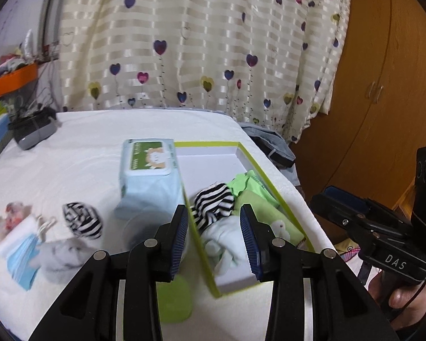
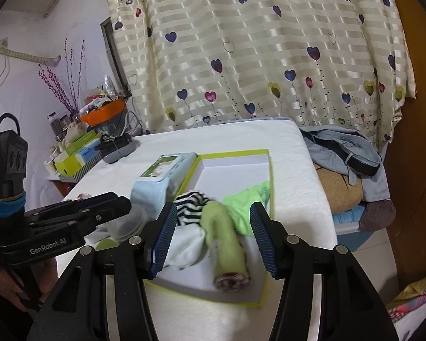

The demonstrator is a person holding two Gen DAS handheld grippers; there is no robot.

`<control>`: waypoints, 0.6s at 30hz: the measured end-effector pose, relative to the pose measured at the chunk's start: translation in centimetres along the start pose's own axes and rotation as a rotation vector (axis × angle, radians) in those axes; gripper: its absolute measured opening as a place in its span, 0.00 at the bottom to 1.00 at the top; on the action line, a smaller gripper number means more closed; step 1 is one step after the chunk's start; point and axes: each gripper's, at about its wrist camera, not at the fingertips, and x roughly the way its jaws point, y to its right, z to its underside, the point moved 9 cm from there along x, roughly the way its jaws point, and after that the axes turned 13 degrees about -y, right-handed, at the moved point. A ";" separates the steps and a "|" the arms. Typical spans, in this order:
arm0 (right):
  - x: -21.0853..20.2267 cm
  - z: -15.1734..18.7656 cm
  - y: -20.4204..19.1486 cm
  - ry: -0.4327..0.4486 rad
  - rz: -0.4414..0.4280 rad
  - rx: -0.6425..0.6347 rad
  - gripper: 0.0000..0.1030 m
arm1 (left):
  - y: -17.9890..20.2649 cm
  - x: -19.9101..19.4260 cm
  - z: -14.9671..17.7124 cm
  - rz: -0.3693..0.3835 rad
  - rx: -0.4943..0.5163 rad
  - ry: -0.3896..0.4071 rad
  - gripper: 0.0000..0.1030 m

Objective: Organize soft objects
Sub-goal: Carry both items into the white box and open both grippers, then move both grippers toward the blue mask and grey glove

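The left gripper [image 1: 214, 241] gapes empty above the box [image 1: 258, 167] wall, the right gripper [image 2: 210, 237] likewise over the socks [image 2: 189, 204] inside, so swing left to the striped sock [image 1: 82, 221] outside and pinch mid-bundle.

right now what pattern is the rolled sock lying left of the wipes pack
Black and white stripes on the rolled sock, clearest in the left wrist view, left of the wipes pack.

- Even, soft indoor light; the white bench [image 1: 71, 170] is nearly blown out.
- Heavy fisheye bending, dark corners.
- Nearby cloth items smeared, probably motion blur.
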 end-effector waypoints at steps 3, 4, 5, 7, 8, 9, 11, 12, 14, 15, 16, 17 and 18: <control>-0.1 0.8 -1.8 -0.014 -0.004 -0.032 0.53 | -1.0 -1.4 1.3 -0.009 -0.016 0.014 0.36; -0.1 1.0 -2.4 -0.016 -0.007 -0.043 0.53 | -1.3 -1.7 1.6 -0.012 -0.022 0.016 0.36; -0.2 1.3 -3.1 -0.017 -0.010 -0.052 0.53 | -1.7 -1.9 2.0 -0.014 -0.030 0.017 0.36; -0.3 1.6 -4.0 -0.019 -0.016 -0.067 0.53 | -2.5 -2.4 2.9 -0.008 -0.047 0.017 0.36; -0.4 1.8 -4.7 -0.017 -0.024 -0.081 0.53 | -2.9 -2.5 3.3 -0.010 -0.055 0.016 0.36; -0.5 1.9 -5.3 -0.014 -0.033 -0.090 0.53 | -3.4 -2.6 3.7 -0.014 -0.065 0.014 0.36; -0.7 2.0 -6.4 -0.009 -0.053 -0.112 0.53 | -4.2 -2.8 4.4 -0.023 -0.084 0.013 0.36; -0.7 2.1 -6.8 -0.008 -0.057 -0.122 0.53 | -4.6 -3.0 4.8 -0.025 -0.093 0.014 0.36; -0.6 2.3 -7.6 -0.015 -0.071 -0.135 0.53 | -5.1 -3.3 5.3 -0.029 -0.103 0.017 0.36; -0.5 2.4 -7.9 -0.021 -0.081 -0.140 0.53 | -5.5 -3.5 5.6 -0.032 -0.108 0.021 0.36; -0.4 2.5 -8.3 -0.025 -0.085 -0.146 0.53 | -5.7 -3.7 5.8 -0.033 -0.109 0.026 0.36; -0.3 2.6 -8.7 -0.026 -0.083 -0.156 0.53 | -5.9 -3.9 6.0 -0.035 -0.110 0.030 0.36; -0.2 2.8 -9.0 -0.027 -0.085 -0.164 0.53 | -6.2 -4.0 6.2 -0.038 -0.114 0.033 0.36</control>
